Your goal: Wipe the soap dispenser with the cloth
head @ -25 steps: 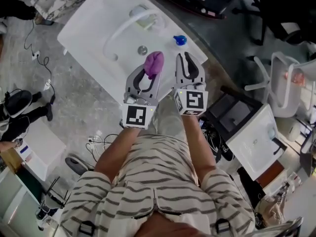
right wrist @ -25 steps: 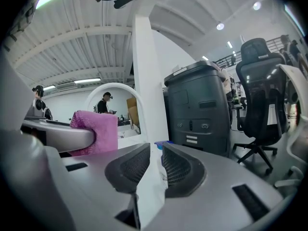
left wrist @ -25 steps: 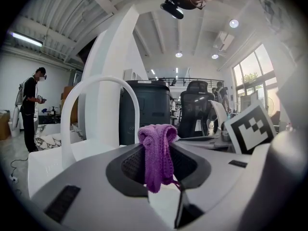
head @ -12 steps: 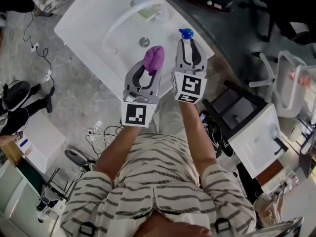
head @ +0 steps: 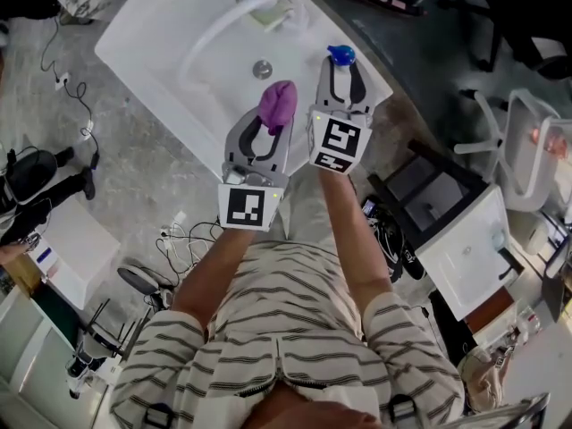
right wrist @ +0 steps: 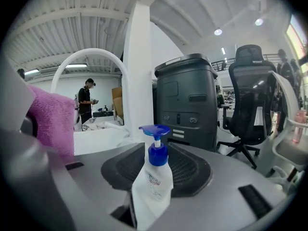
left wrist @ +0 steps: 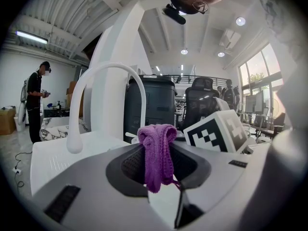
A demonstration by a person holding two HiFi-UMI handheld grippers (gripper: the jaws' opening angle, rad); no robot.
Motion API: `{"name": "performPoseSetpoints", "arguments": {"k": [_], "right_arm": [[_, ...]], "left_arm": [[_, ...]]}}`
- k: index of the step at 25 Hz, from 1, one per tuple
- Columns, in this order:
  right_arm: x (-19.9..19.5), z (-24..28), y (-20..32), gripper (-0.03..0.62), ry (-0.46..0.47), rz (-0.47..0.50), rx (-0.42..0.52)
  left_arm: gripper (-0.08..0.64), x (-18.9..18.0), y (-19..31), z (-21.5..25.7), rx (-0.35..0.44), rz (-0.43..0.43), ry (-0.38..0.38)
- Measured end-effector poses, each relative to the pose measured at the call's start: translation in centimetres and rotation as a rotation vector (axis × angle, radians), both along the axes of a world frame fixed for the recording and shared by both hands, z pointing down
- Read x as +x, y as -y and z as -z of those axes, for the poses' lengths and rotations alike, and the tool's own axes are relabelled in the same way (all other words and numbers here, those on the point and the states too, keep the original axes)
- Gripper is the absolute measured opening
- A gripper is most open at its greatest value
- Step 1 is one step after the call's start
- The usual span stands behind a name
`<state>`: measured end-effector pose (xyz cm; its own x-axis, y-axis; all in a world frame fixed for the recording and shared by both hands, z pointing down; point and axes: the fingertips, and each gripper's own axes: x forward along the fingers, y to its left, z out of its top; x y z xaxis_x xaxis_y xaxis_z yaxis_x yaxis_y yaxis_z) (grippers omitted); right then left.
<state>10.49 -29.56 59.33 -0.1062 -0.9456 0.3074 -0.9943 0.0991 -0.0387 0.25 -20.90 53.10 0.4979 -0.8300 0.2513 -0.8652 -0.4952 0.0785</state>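
Note:
A white soap dispenser (right wrist: 154,179) with a blue pump (head: 340,55) stands on the sink's right rim. My right gripper (head: 344,71) reaches around it: the bottle stands between the jaws, which have just been opening, and neither pad touches it. In the right gripper view the gripper (right wrist: 155,189) is open, with the dark pads well off both sides of the bottle. My left gripper (head: 271,123) hovers over the basin, shut on a bunched purple cloth (head: 277,104). The cloth (left wrist: 157,153) hangs from the left gripper's tips (left wrist: 159,177).
The white sink (head: 156,56) has an arched white faucet (head: 223,27) and a drain (head: 262,68). A white cabinet (head: 456,248) and chairs (head: 514,150) stand to the right. Cables (head: 67,105) lie on the floor at the left, near a person's feet (head: 36,195).
My right gripper has moved forward and down to the dispenser, and its jaws have spread around the bottle. The left gripper still holds the cloth and has barely shifted.

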Motion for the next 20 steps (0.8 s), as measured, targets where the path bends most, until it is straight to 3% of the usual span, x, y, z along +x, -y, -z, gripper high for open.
{"name": "performPoseSetpoints", "arguments": {"k": [7,20], "right_arm": [[0.1,-0.9,1.2,0.124,-0.022,0.016,-0.001],[-0.1,0.7,-0.1,0.137,0.024,0.099,-0.027]], "left_arm": [[0.118,-0.5,-0.2,-0.6,-0.012,0.015,0.006],[0.118,-0.5,-1.2,0.1,0.016,0.007,0.012]]}}
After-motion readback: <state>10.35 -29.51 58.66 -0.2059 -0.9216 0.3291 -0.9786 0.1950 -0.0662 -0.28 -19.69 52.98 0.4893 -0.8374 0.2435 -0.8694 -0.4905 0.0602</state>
